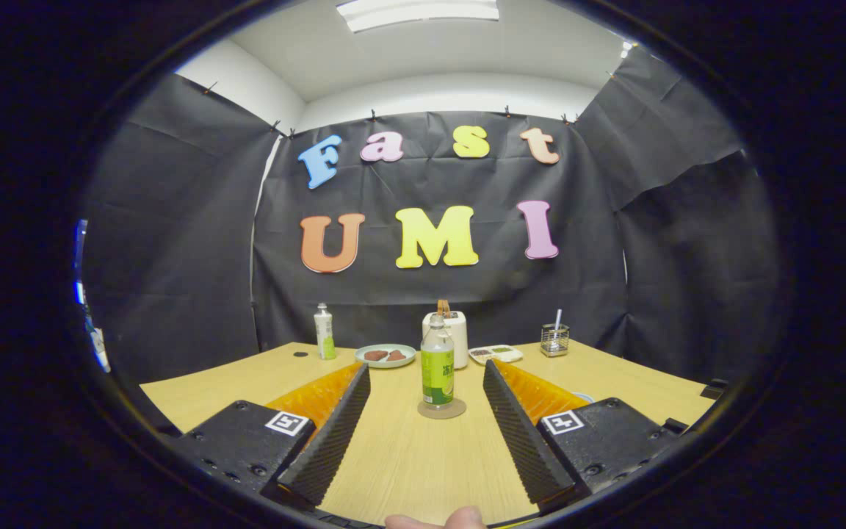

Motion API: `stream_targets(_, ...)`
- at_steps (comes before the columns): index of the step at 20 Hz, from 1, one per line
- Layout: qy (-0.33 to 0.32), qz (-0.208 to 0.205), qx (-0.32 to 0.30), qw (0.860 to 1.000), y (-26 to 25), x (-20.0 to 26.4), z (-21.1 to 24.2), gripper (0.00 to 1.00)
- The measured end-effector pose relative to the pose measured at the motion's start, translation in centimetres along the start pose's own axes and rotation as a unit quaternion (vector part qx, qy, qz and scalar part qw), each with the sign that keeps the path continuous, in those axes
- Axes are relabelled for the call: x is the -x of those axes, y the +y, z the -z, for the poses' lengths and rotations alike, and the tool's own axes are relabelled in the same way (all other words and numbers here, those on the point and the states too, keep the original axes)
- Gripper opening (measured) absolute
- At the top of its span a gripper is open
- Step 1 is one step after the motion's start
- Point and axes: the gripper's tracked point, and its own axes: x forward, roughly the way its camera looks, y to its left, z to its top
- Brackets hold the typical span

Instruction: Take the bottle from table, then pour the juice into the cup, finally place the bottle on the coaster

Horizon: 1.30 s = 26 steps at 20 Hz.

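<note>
Against the black cloth wall, the bottle (437,364) stood upright on the coaster (441,409) mid-tabletop (408,463), just ahead of my gripper (427,389), whose fingers were spread wide and touched nothing. I judged the placing done; no cup was visible to me, so the pour went unconfirmed.

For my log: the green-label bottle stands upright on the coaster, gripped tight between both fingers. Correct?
Not gripped. In the gripper view the gripper is open, its fingers clear of the bottle on both sides. The bottle does stand upright on the coaster.
</note>
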Motion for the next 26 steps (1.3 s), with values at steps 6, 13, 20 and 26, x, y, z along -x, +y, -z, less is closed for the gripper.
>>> stream_targets(6, 0.004, 0.002, 0.003, 1.0, 0.5, 1.3, 0.7, 0.99)
stream_targets(13, -0.002, 0.006, -0.005, 1.0, 0.7, 1.3, 0.4, 1.0)
stream_targets(20, -0.003, -0.002, -0.001, 1.0, 1.5, 0.8, 1.1, 0.99)
stream_targets(26, 0.003, -0.008, 0.002, 1.0, 2.2, 0.5, 1.4, 0.99)
